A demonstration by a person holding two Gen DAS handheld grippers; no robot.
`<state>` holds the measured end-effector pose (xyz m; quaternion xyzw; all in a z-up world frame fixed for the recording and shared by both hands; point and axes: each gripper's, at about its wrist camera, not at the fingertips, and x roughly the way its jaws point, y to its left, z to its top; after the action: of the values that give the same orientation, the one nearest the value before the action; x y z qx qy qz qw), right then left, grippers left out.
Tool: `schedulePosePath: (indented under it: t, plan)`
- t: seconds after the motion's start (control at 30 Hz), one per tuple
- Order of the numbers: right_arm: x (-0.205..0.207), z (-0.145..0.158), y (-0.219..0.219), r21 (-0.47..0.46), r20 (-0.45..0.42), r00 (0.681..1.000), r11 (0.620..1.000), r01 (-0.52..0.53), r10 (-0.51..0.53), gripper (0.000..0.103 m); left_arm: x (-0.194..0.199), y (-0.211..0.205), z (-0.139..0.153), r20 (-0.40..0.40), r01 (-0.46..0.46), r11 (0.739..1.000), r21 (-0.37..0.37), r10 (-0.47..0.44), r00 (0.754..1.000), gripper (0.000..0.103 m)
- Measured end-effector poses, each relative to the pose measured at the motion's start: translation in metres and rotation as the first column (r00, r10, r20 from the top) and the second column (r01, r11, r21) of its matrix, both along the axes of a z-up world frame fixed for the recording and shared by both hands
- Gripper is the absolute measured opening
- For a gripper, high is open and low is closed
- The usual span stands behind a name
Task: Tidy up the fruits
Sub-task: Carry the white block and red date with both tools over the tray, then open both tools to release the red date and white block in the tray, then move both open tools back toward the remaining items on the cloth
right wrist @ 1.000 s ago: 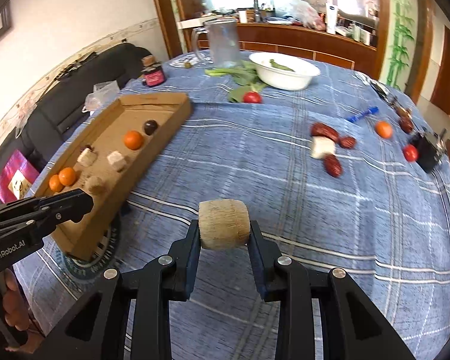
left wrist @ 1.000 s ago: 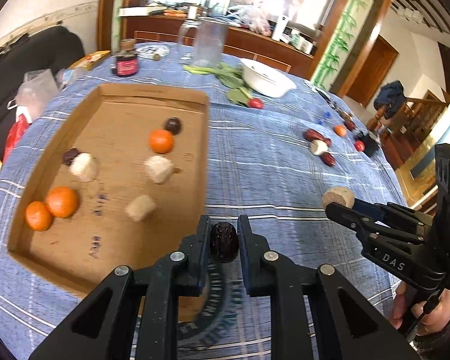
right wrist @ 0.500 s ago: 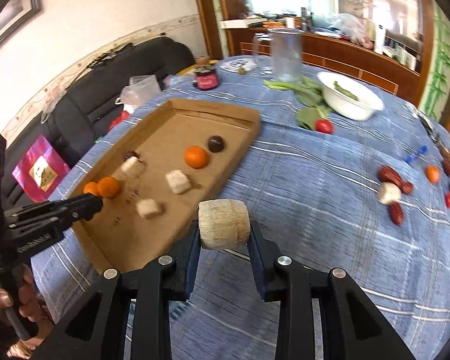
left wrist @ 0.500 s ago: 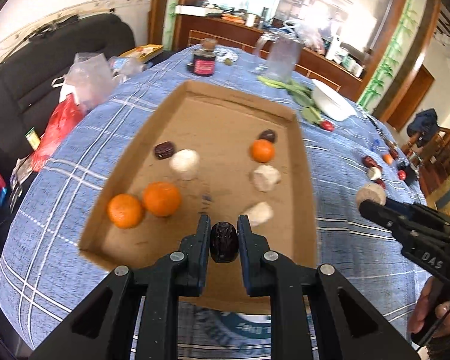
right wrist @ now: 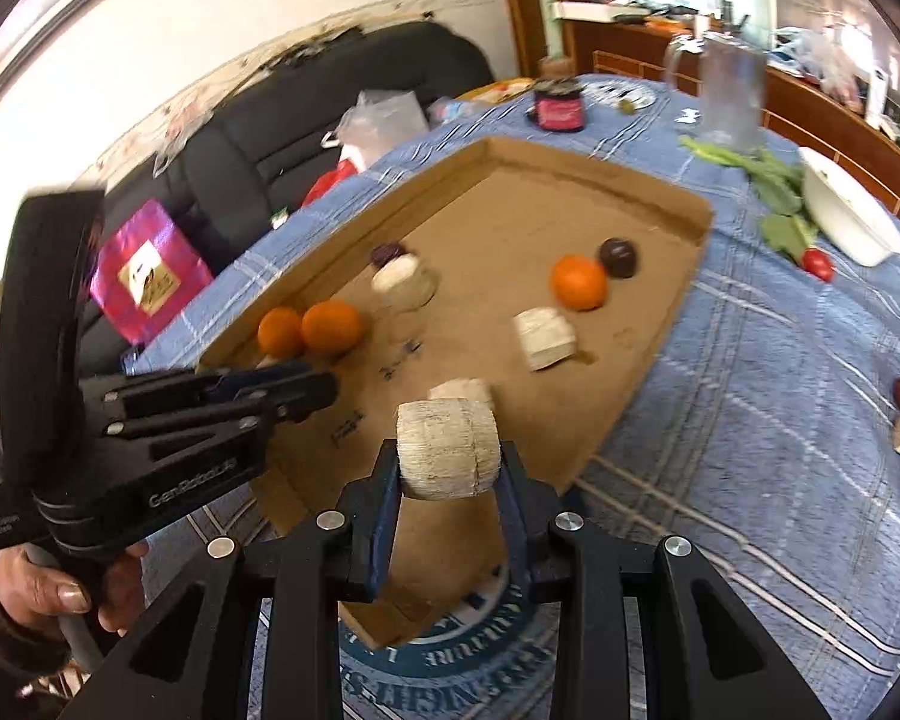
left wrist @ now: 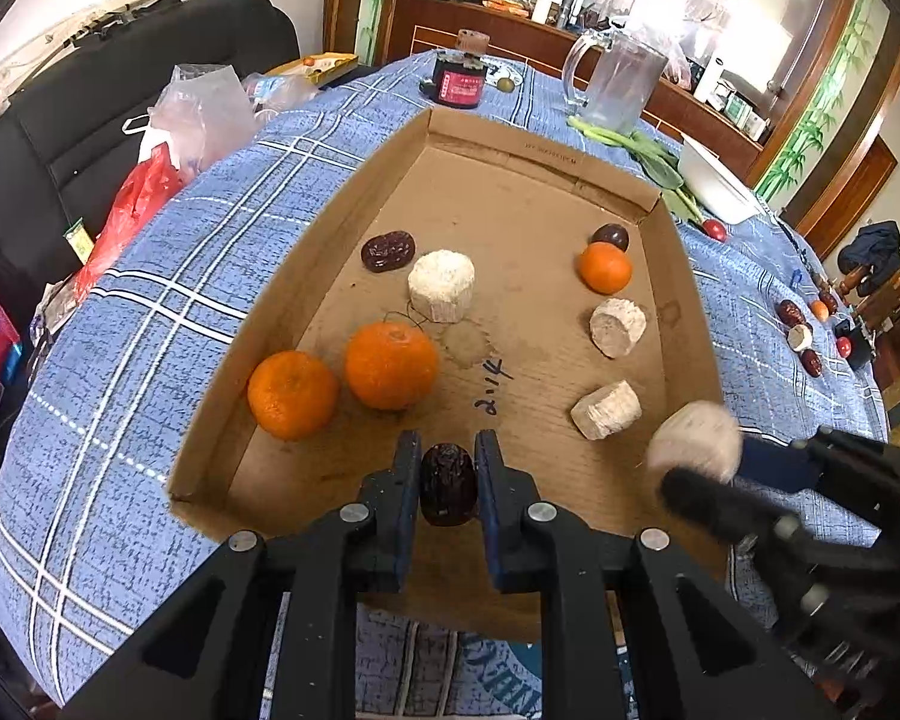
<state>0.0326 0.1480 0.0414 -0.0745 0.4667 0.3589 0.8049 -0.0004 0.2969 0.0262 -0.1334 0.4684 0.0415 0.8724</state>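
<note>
Blue plaid tablecloth (left wrist: 168, 276) | black sofa (left wrist: 120, 120) behind | left hand-held gripper (left wrist: 447, 468) clamps date (left wrist: 448, 483) | right hand-held gripper (right wrist: 450, 468) clamps pale chunk (right wrist: 448, 456)

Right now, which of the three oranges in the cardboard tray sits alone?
The orange near the tray's far right corner, beside a dark round fruit. The other two oranges sit touching by the near left wall.

The left hand-held gripper (right wrist: 306, 393) carries "GenRobot.AI" in pale letters along its black side, with two smaller lines of print further back that are too small to make out. On the floor of the cardboard tray (left wrist: 510, 192) someone has handwritten a few dark marks that look like "2112", though I can't be sure. Under the tray, a round blue-and-white printed emblem (right wrist: 450, 648) shows ringed capital letters, only partly legible.
</note>
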Motion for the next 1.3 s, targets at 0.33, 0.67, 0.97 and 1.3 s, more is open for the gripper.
schedulePosePath:
  t: [0.33,0.67,0.97,1.3]
  plan:
    - [0.006,-0.020,0.018,-0.071,-0.001,0.999,0.997,-0.034,0.034,0.034,0.008,-0.006,-0.009,-0.008,0.020,0.997,0.076,-0.020,1.000,0.017]
    - [0.006,-0.017,0.013,-0.064,0.000,1.000,0.998,-0.025,0.025,0.038,0.005,-0.008,-0.007,-0.007,0.020,0.993,0.118,-0.020,1.000,0.018]
    - [-0.010,0.004,-0.012,-0.022,0.029,0.999,1.000,0.014,-0.014,0.043,-0.014,-0.013,0.008,0.040,-0.040,0.985,0.171,0.034,0.999,0.051]
    - [-0.029,0.014,-0.075,0.001,0.030,0.992,0.993,0.120,-0.120,0.052,-0.012,-0.054,0.028,0.098,-0.012,0.981,0.192,-0.007,0.995,0.062]
